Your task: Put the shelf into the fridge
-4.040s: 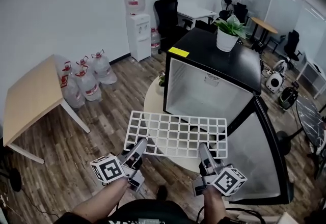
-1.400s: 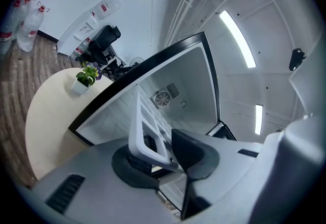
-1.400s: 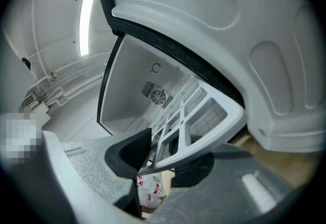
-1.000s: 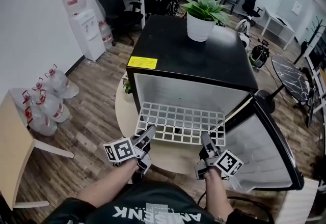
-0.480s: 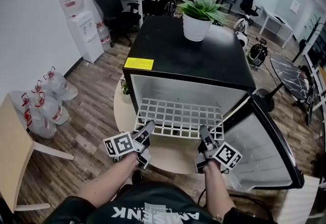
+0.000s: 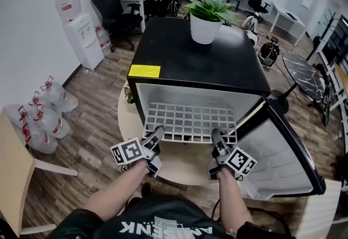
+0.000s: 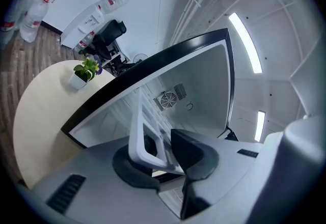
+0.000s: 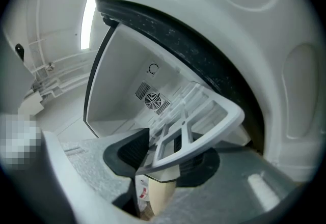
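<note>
Since a second ago the white grid shelf (image 6: pixel 190 121) has slid deeper into the open fridge (image 6: pixel 206 61), and both hands have followed it to the cabinet mouth; four seconds back it hung wholly outside.

Nearest us, low in the head view, the left gripper (image 6: pixel 154 136) and right gripper (image 6: pixel 216 137) each pinch the shelf's front rim, one toward each corner; we judge this keeps the grid level and square as it rides in. Left jaws have just been closing a little, right jaws just opening a little; both stand only narrowly apart, the rim between the pads and touching them.

Under the hands lies the round table (image 6: pixel 176 167) that bears the fridge; the door (image 6: pixel 283 162) swings wide to the lower right, clear of the path; further up, a potted plant (image 6: pixel 205 15) stands on the black top.

Only the head view shows the whole shelf, nearly all of it inside. Only the gripper views look down the cabinet to the fan grille (image 7: pixel 168 100) on the back wall; the left one also catches a small plant (image 7: pixel 81 71) on the table beside the fridge.
</note>
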Available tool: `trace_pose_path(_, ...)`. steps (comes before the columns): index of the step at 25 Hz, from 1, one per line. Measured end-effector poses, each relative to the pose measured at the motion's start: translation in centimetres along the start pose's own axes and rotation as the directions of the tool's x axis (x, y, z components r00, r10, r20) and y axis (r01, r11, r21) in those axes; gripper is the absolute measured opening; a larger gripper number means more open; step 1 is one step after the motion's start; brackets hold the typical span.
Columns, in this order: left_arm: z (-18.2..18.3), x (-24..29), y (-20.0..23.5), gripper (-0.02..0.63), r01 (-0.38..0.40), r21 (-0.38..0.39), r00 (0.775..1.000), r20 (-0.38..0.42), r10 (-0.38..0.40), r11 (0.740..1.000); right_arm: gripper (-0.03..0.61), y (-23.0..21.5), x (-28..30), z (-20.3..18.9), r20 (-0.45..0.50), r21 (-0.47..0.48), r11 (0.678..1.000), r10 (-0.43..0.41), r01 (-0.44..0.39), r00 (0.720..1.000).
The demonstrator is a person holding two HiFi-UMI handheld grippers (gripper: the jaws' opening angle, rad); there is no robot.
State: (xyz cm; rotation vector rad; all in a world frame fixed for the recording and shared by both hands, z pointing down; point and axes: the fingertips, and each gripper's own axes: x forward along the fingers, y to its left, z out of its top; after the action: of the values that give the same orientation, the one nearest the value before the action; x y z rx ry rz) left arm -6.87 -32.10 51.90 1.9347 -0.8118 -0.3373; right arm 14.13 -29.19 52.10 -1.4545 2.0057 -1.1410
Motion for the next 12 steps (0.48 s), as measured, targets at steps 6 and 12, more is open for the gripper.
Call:
trace_pose_path(6, -0.3, 0.7, 0.0, 0.078, 0.020, -0.028, 1.000, -0.022, -0.020, 0.999, 0.163, -0.2, -2.2, -1.1, 0.010, -0.058, 0.997, -0.049, 0.050, 0.999)
trace_pose_path(12, 0.6, 0.4, 0.5, 0.069, 0.048, -0.060, 0.995, -0.082, -0.053, 0.997, 0.156, 1.9, -3.9, -3.1, 0.055, -0.285, 0.950, -0.118, 0.128, 0.992)
